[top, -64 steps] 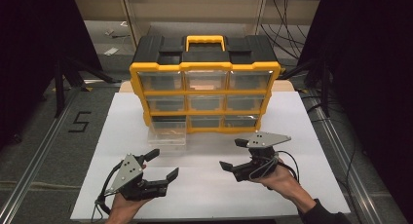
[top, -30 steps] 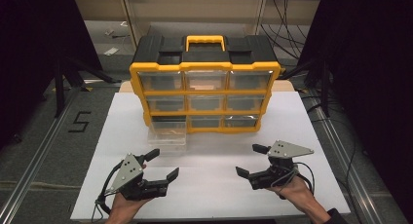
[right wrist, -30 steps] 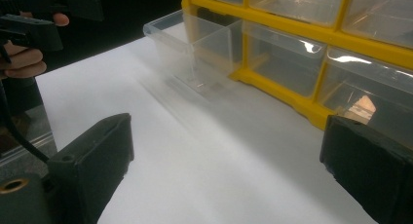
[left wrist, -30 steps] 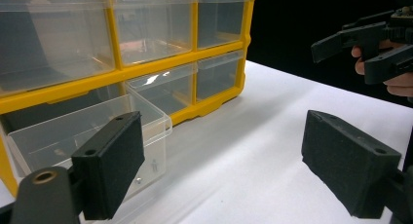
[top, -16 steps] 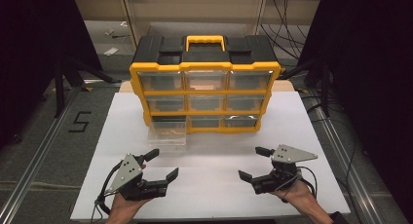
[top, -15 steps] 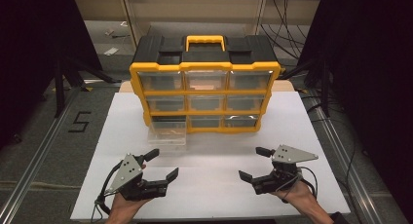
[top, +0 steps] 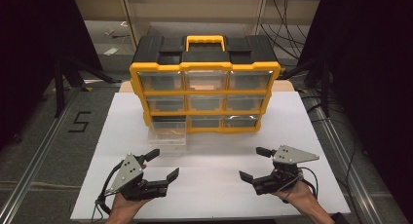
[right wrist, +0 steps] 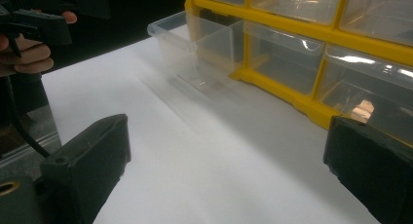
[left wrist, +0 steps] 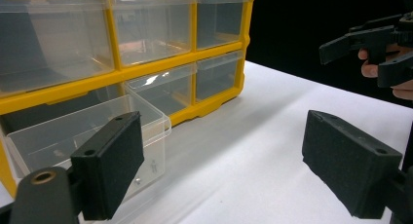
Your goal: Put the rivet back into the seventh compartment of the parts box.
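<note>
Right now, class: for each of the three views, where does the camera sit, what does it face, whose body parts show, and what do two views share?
High view: above the person's side, facing forward and down on the white table; both forearms, left hand-held gripper, right hand-held gripper.
Left gripper view: on the left hand-held gripper, facing the yellow drawer cabinet; own jaws, far hand.
Right gripper view: same cabinet, mirrored.
Shared: the pulled-out clear drawer.

I see a yellow drawer organizer (top: 204, 85) at frame centre on the white table (top: 122, 131), its lower-left clear drawer (top: 167, 134) pulled out.
</note>
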### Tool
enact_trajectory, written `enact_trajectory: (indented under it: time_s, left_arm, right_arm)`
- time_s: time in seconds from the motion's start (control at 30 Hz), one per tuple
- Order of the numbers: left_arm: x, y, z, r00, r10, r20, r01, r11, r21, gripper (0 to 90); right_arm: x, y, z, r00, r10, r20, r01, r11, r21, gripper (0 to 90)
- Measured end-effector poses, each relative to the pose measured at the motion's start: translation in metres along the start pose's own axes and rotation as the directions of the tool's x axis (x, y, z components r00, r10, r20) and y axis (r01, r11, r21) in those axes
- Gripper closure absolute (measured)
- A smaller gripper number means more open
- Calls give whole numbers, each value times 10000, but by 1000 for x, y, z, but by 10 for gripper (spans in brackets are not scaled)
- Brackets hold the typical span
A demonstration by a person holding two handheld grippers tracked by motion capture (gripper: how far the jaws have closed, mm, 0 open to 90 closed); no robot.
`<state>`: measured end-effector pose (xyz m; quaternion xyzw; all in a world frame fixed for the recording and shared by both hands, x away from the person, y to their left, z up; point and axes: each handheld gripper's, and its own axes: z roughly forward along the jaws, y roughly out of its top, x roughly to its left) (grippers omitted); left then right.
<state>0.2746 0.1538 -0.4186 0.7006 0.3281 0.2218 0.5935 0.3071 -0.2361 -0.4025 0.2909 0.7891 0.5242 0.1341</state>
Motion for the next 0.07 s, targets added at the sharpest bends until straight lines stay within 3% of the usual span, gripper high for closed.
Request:
enact_trajectory:
  time_s: [0.07]
  left_arm:
    - [0, 0, 0, 10000, -1, -7, 1, 10000, -6, 148]
  right_arm:
    - [0, 0, 0, 10000, -24, 2, 24, 10000, 1, 42]
